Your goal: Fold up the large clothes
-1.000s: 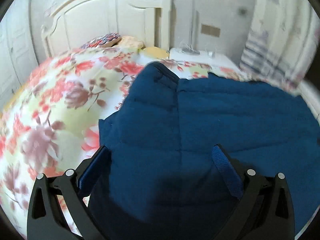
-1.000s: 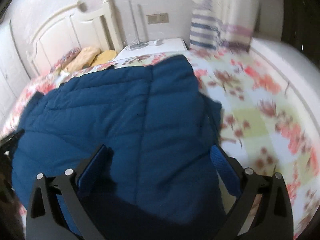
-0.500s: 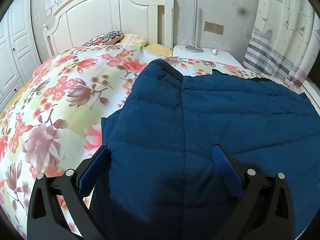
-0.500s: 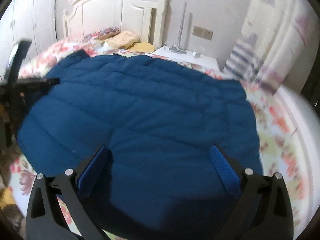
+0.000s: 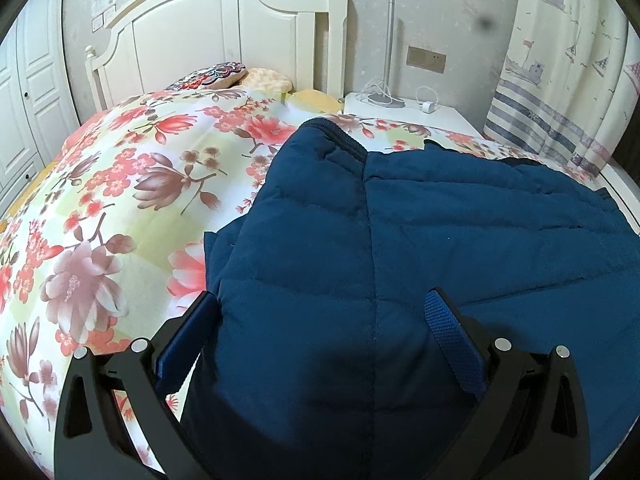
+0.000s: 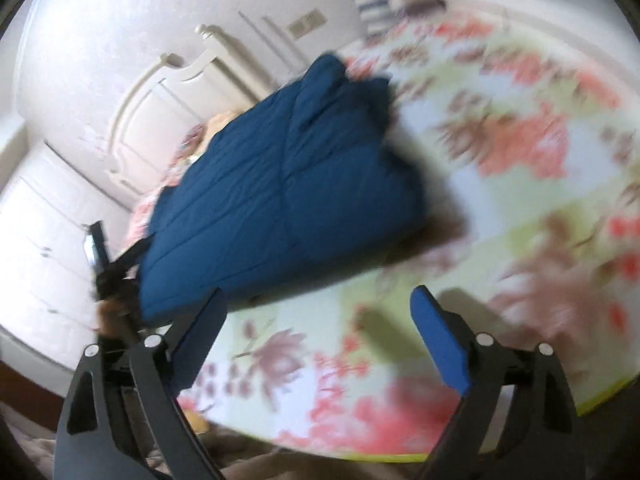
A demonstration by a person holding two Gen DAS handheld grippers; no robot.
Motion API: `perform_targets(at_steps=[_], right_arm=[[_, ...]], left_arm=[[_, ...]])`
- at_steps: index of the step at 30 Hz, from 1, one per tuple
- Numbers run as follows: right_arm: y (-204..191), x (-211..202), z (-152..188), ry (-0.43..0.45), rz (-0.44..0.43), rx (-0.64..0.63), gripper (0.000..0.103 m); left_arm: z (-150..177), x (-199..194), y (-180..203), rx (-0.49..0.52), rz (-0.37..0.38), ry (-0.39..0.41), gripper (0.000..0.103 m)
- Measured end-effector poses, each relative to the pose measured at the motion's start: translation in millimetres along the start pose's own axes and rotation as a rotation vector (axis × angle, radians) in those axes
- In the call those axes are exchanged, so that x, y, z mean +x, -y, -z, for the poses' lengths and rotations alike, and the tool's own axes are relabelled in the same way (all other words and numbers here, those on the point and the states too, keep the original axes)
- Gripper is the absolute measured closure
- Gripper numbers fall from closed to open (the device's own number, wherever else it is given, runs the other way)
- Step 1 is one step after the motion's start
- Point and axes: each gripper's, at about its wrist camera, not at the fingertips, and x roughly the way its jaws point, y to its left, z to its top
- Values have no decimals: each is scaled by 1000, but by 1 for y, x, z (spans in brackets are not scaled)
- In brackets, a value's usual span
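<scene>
A dark blue quilted jacket (image 5: 420, 240) lies folded on the floral bedspread (image 5: 120, 184). My left gripper (image 5: 320, 320) is open, its jaws wide apart over the jacket's near left edge, with fabric between the fingers. In the blurred, tilted right wrist view the jacket (image 6: 280, 200) lies further off, and my right gripper (image 6: 320, 316) is open and empty above the bare bedspread (image 6: 500, 160). The left gripper shows small at the jacket's left corner (image 6: 108, 268).
A white headboard (image 5: 224, 36) and pillows (image 5: 240, 76) stand at the far end. A white nightstand (image 5: 408, 112) with a lamp pole and cables is at the back right, beside a striped curtain (image 5: 560, 80). White wardrobe doors (image 5: 24, 92) line the left.
My right gripper has pulled back off the jacket and swung to the right, tilting; it now hangs over bare bedspread. The left gripper has stayed in place over the jacket edge.
</scene>
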Motion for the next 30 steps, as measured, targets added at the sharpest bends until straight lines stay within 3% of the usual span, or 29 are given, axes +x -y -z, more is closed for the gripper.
perform_targets(at_steps=[4,8,10,11,12,15,17,20,23,26,30], right_arm=[[-11,36,-15,-1,7,22,12],[-18,75,-53,83,-4,130,2],[-20,87,-63,139,-5,173,2],[-22,92,-67,179,16,186,7],[-24,96,-69,206,27,190,39],[0,97,-60,285,-134,288,66],[2,88,-51,319,-174,266,70],[-5,66,-38,360,-163,195,72],[-8,48,-28,378,-151,145,72],[-6,26,-24,398,-154,122,72],[-11,0,-23,449,-157,78,72]], left_arm=[[0,0,-2,-7,14,6,4],[0,0,-2,-3,8,8,4],[0,0,-2,-4,3,8,4],[0,0,-2,-8,0,8,4],[0,0,-3,-13,-5,8,4],[0,0,-5,-29,-8,9,4],[0,0,-2,-16,-14,4,4],[-5,-15,11,16,-65,-7,5],[-4,-68,43,17,59,131,5],[1,-95,100,182,100,179,5],[29,-90,163,363,114,141,5]])
